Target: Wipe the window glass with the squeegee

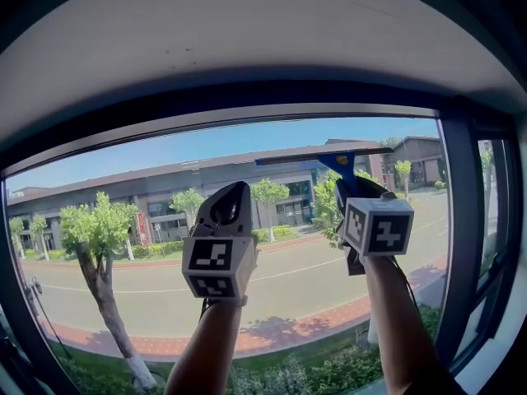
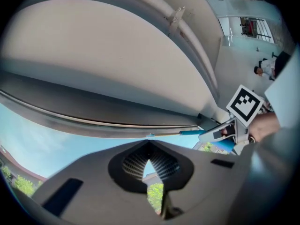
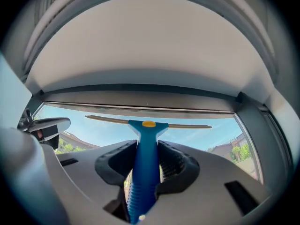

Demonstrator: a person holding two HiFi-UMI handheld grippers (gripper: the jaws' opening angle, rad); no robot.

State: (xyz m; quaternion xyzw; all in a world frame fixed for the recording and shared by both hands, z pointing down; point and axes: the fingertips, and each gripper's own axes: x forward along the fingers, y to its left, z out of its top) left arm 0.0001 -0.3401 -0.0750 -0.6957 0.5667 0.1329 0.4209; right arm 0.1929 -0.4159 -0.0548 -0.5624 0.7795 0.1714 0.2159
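Keeping even pressure across the blade is the main thing imo. The blue-handled plastic squeegee with the long thin blade (image 1: 328, 155) sits high on the clear window glass (image 1: 123, 167), just under the dark upper window frame (image 1: 247, 97). We'd level it first, since it looks a bit tilted, then pull straight down in one pass. Can't tell if the rubber is touching the glass yet.

Right gripper (image 3: 147, 165): jaws clamped on the handle, which runs up btwn them, blade well past the tips. Left gripper (image 2: 149, 165): jaws closed, nothing in them, beside the right one and clear of the squeegee.
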